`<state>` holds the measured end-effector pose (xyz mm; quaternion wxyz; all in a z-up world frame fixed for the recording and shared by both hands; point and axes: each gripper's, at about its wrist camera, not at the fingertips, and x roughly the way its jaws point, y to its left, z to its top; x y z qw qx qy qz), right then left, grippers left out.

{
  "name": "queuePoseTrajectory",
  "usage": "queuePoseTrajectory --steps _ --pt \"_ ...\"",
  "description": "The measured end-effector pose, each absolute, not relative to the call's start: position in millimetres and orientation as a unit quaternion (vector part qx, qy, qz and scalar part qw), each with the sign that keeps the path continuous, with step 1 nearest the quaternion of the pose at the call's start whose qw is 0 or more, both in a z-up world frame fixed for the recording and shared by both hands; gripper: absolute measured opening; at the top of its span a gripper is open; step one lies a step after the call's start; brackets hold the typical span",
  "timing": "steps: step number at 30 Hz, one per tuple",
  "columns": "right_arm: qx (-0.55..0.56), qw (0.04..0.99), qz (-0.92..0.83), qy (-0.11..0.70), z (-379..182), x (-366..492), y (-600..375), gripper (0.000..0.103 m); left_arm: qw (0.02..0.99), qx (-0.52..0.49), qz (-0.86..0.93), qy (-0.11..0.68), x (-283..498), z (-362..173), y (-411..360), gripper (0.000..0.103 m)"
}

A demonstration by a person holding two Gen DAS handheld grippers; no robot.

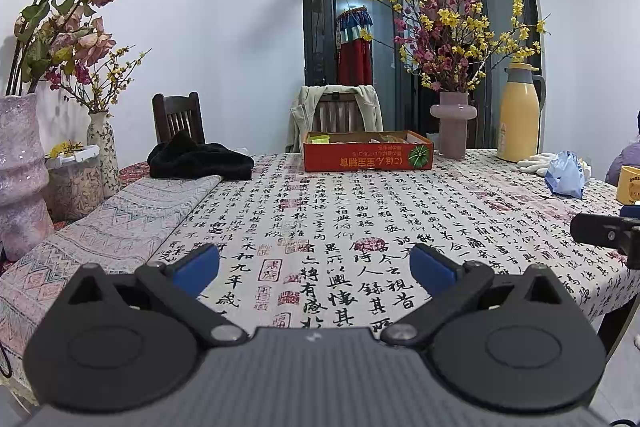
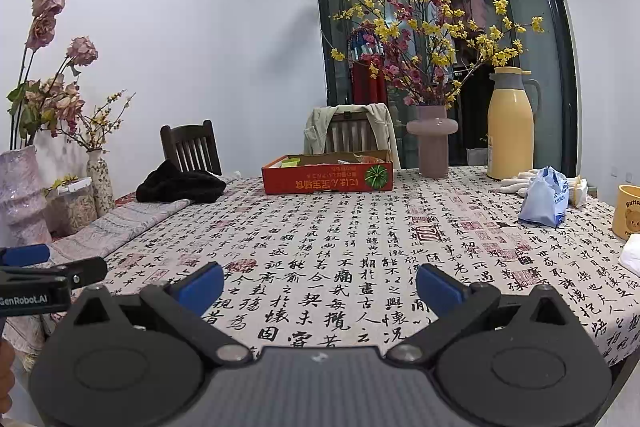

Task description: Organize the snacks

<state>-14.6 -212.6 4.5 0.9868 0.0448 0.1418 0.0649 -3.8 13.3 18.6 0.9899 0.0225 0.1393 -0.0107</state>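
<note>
Both grippers hover over the near edge of the table (image 1: 360,211), side by side. The left gripper (image 1: 315,269) and the right gripper (image 2: 319,287) each hold their blue pads spread wide, with nothing between them. The red snack box (image 1: 368,157) sits at the far side of the table, well apart from both, straight ahead of the fingers. Its long axis runs left to right, the broad printed side facing the grippers. It lies slightly right of the left gripper's line and about level with the right gripper's line, so neither is clearly nearer. Packets show inside; their kinds cannot be told. The patterned cloth between is bare, giving open room to advance. A pink vase (image 2: 433,141) stands just right of the box, a black garment (image 2: 180,185) to its left.
</note>
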Motion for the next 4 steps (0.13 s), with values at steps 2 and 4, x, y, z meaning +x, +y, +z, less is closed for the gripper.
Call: queuePoseTrajectory --steps 2,4 --pt "0.045 0.987 0.065 0.142 4.2 -14.1 -212.9 0.103 0.990 0.022 -0.011 0.139 -4.1 18.7 12.9 0.103" --pt "0.046 0.987 0.065 0.143 3.9 -13.7 -213.1 0.103 0.990 0.021 -0.014 0.139 -4.2 18.0 13.6 0.103"
